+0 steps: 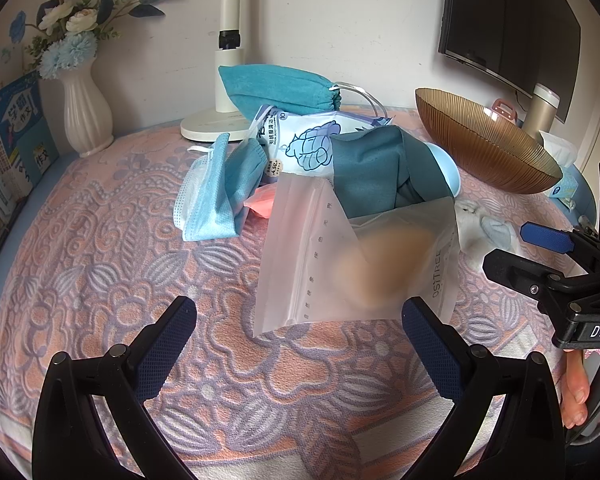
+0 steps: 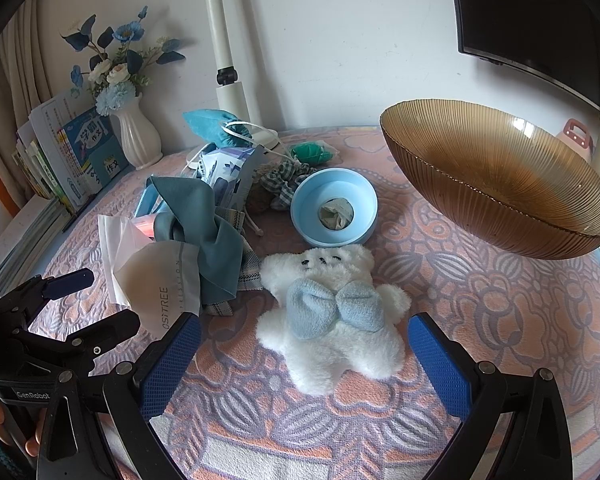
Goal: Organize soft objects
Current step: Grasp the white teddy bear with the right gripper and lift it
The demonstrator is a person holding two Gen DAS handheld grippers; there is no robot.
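Observation:
My left gripper (image 1: 300, 344) is open just in front of a frosted plastic pouch (image 1: 360, 264) with something tan inside; nothing lies between its fingers. Behind the pouch sits a crumpled teal cloth (image 1: 376, 168). To its left are blue face masks (image 1: 212, 196). Farther back are a printed packet (image 1: 300, 140) and a teal drawstring bag (image 1: 276, 88). My right gripper (image 2: 306, 360) is open, with the lower part of a white plush bear (image 2: 332, 312) wearing a blue bow between its spread fingers, untouched. The wide amber bowl (image 2: 496, 176) stands at the right rear.
A small blue bowl (image 2: 334, 208) sits just behind the bear, with a gingham scrunchie (image 2: 284, 184) and a green item (image 2: 312, 152) beyond. A white vase (image 2: 138, 136), books (image 2: 72, 152) and a lamp base (image 1: 212, 124) line the back. A patterned towel (image 1: 100, 280) covers the table.

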